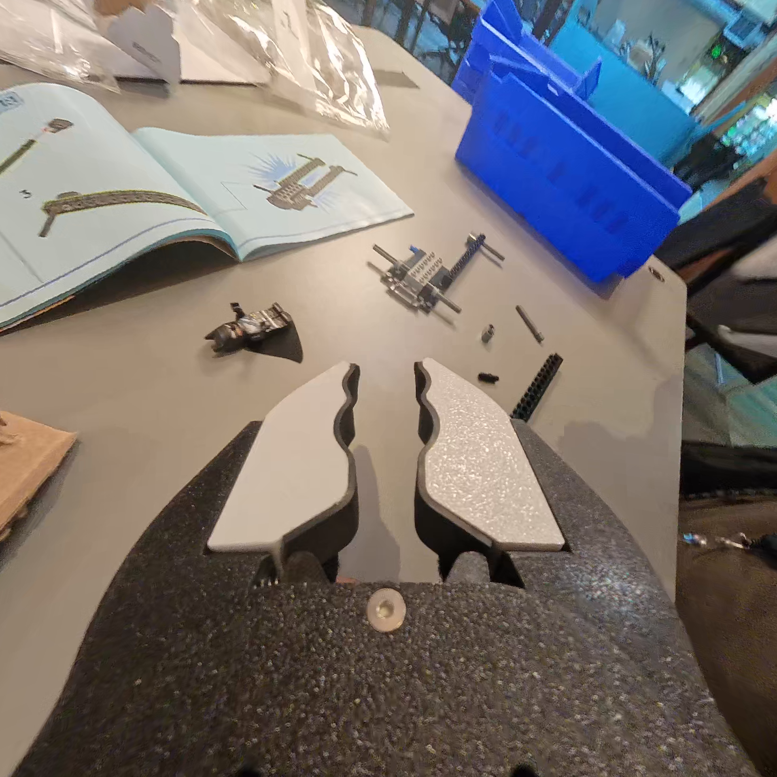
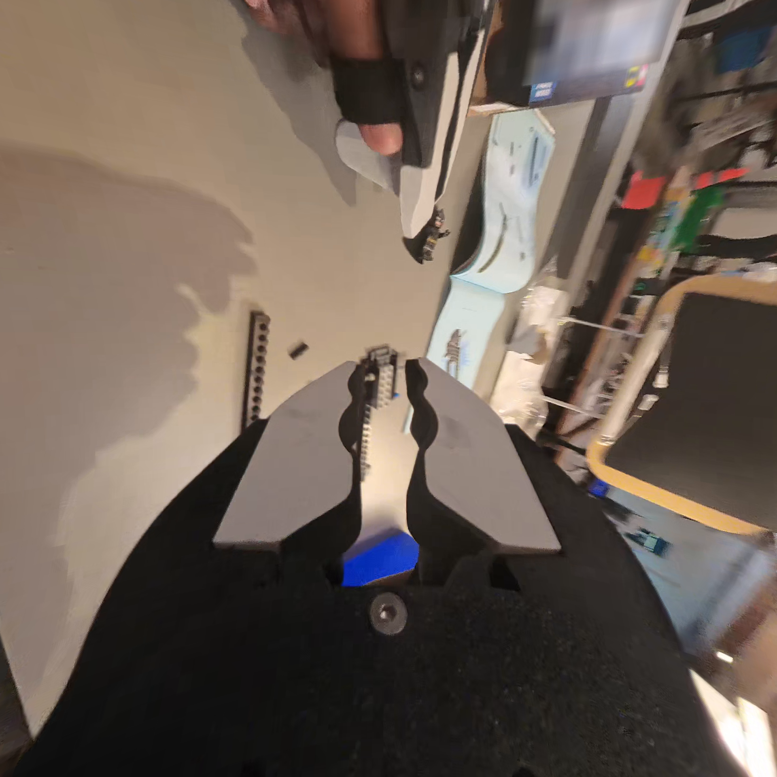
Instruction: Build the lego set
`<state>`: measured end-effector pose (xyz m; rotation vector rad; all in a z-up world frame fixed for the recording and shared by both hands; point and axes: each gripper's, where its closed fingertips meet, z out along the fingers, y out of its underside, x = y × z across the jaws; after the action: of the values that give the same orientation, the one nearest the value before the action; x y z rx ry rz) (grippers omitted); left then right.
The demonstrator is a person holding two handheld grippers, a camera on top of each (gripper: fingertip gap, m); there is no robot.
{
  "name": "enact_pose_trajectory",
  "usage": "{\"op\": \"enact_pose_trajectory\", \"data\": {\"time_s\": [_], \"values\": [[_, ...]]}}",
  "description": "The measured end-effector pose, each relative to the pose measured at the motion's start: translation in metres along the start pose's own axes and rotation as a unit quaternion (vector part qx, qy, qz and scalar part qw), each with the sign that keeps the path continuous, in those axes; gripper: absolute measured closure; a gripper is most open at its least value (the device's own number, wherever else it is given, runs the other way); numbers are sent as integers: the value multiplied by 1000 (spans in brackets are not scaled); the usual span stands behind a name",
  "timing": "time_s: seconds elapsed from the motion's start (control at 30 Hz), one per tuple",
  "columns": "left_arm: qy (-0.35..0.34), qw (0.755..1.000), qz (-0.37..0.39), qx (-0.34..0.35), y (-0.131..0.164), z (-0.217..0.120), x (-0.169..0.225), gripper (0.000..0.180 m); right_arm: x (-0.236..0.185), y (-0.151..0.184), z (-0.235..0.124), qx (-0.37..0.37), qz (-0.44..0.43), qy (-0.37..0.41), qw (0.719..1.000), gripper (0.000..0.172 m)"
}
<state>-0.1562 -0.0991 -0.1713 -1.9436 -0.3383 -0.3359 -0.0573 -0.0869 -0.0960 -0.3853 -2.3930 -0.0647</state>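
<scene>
My left gripper [image 1: 387, 366] is open and empty, just above the grey table [image 1: 147, 399]. A toy minifigure with a black cape [image 1: 252, 332] lies ahead to its left. A small brick-and-axle assembly [image 1: 424, 277] lies ahead to its right. A black holed beam [image 1: 538, 387], a black pin [image 1: 487, 377], a grey bush [image 1: 487, 333] and a grey axle [image 1: 529, 323] lie beside its right finger. My right gripper [image 2: 380, 366] is open, and the assembly [image 2: 380, 378] shows in the gap between its fingers, not pinched. The left gripper [image 2: 416, 210] shows there above the minifigure [image 2: 433, 239].
An open pale-blue instruction booklet [image 1: 147, 189] lies at the back left, with clear plastic bags [image 1: 328, 71] behind it. A blue bin [image 1: 559, 168] stands at the back right near the table's edge. A brown cardboard piece [image 1: 29, 466] is at the left. There is about 12 cm between the tips of the two grippers.
</scene>
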Motion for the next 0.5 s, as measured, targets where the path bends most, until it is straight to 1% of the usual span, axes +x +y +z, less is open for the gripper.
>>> {"op": "enact_pose_trajectory", "data": {"time_s": [0.13, 0.2, 0.3, 0.37, 0.5], "values": [[-24, 998, -10, 58, -16, -7, -10, 155, 5, -10, -25, -43, -58, 58, 996, 152], [-11, 997, -12, 80, -23, -8, -9, 155, 9, -15, -36, -56, -72, 86, 992, 152], [12, 996, -29, 89, -28, -6, -10, 155, 11, -21, -53, -63, -81, 110, 989, 152], [14, 995, -32, 89, -29, -3, -12, 155, 13, -24, -61, -66, -87, 129, 986, 152], [20, 996, -26, 78, -30, 5, -9, 155, 5, -28, -63, -51, -87, 125, 987, 152]]}}
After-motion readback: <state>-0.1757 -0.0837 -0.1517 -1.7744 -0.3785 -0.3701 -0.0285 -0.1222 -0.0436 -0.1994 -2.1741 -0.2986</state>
